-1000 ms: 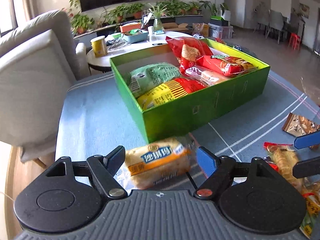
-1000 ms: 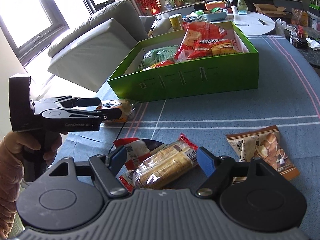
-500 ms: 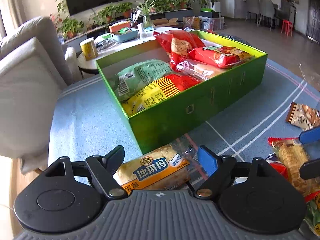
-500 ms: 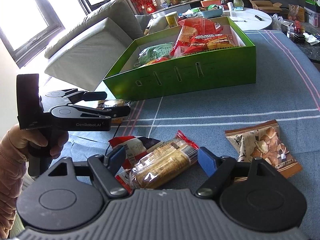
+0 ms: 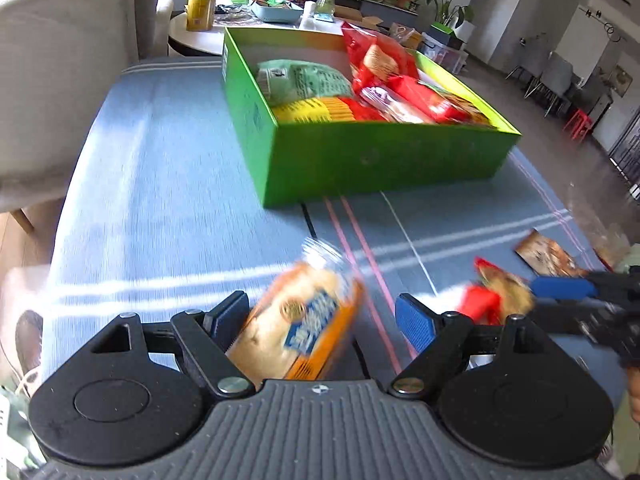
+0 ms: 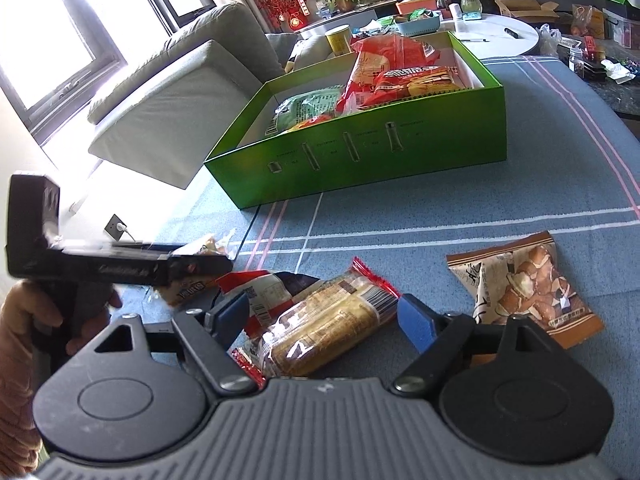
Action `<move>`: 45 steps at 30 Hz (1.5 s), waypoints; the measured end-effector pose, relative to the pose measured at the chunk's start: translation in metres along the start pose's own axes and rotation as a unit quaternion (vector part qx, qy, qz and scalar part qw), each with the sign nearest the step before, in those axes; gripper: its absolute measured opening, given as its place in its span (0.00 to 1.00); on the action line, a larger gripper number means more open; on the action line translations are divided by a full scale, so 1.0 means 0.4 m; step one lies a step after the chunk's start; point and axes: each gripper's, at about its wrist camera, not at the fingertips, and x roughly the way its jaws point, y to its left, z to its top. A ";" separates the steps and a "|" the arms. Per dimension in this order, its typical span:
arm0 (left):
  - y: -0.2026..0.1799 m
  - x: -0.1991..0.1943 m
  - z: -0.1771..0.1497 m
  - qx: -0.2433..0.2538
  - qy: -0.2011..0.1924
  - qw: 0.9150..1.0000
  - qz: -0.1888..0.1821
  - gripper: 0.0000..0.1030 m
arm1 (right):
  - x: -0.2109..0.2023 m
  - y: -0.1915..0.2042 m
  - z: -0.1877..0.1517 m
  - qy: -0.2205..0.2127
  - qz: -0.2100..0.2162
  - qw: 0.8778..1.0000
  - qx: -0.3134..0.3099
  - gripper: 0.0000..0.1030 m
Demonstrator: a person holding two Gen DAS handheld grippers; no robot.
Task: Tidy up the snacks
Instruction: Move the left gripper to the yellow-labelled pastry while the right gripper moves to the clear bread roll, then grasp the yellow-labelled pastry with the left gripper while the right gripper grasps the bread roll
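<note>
A green box (image 5: 360, 160) (image 6: 360, 152) holds several snack packs on the blue tablecloth. My left gripper (image 5: 320, 316) is open around an orange-and-clear cake pack (image 5: 304, 320) lying on the cloth; the view is blurred by motion. My right gripper (image 6: 322, 314) is open around a clear pack of yellow cakes with red ends (image 6: 324, 328), which lies on a red-and-white pack (image 6: 260, 292). A brown snack bag (image 6: 524, 284) lies to its right. The left gripper shows in the right wrist view (image 6: 192, 268) at the left, over the cake pack.
A grey sofa (image 6: 168, 92) stands beyond the table's left edge. A round white table (image 6: 500, 36) with cups and trays is behind the box. The tablecloth (image 5: 160, 200) has pink and white stripes. The right gripper's blue fingers (image 5: 560, 288) show at the right of the left wrist view.
My left gripper has swung left and back from the box, turning so the cake pack now lies tilted between its fingers. The right gripper has barely moved.
</note>
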 end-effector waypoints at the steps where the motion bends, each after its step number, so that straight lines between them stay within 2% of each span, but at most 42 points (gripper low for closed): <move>1: -0.002 -0.011 -0.010 0.000 -0.002 1.000 0.000 0.76 | 0.001 0.001 0.000 0.000 0.000 1.000 0.000 0.72; 6: 0.006 -0.047 -0.032 0.009 -0.015 1.000 0.007 0.76 | 0.003 0.006 -0.003 0.001 0.003 1.000 -0.002 0.72; 11: 0.017 -0.036 -0.035 0.000 -0.009 1.000 0.015 0.76 | 0.007 0.015 -0.006 0.004 0.004 1.000 -0.005 0.72; 16: -0.006 -0.012 -0.039 0.011 -0.027 0.999 0.029 0.75 | 0.001 0.022 -0.009 0.008 0.003 1.000 -0.013 0.73; 21: -0.025 -0.016 -0.055 0.009 -0.046 0.998 0.037 0.63 | 0.006 0.019 -0.013 0.016 -0.001 1.000 -0.012 0.73; 24: -0.027 -0.021 -0.063 -0.002 -0.053 0.997 0.049 0.47 | 0.016 0.016 -0.014 0.024 -0.012 1.000 -0.010 0.73; 27: -0.024 -0.030 -0.069 -0.023 -0.056 0.997 0.050 0.44 | 0.025 0.012 -0.013 0.027 -0.021 0.999 -0.007 0.73; 30: -0.034 -0.032 -0.074 -0.029 -0.060 0.996 0.065 0.43 | 0.031 0.009 -0.006 0.027 -0.025 0.999 -0.003 0.73; 35: -0.062 -0.024 -0.082 -0.004 -0.064 0.994 0.093 0.45 | 0.048 0.014 0.008 0.035 -0.008 0.999 0.000 0.75; 40: -0.071 -0.017 -0.085 0.005 -0.066 0.993 0.100 0.53 | 0.071 0.029 0.024 0.040 -0.001 0.999 -0.005 0.77; 45: -0.074 -0.015 -0.087 0.002 -0.070 0.992 0.103 0.55 | 0.106 0.048 0.054 0.034 0.036 0.999 -0.002 0.77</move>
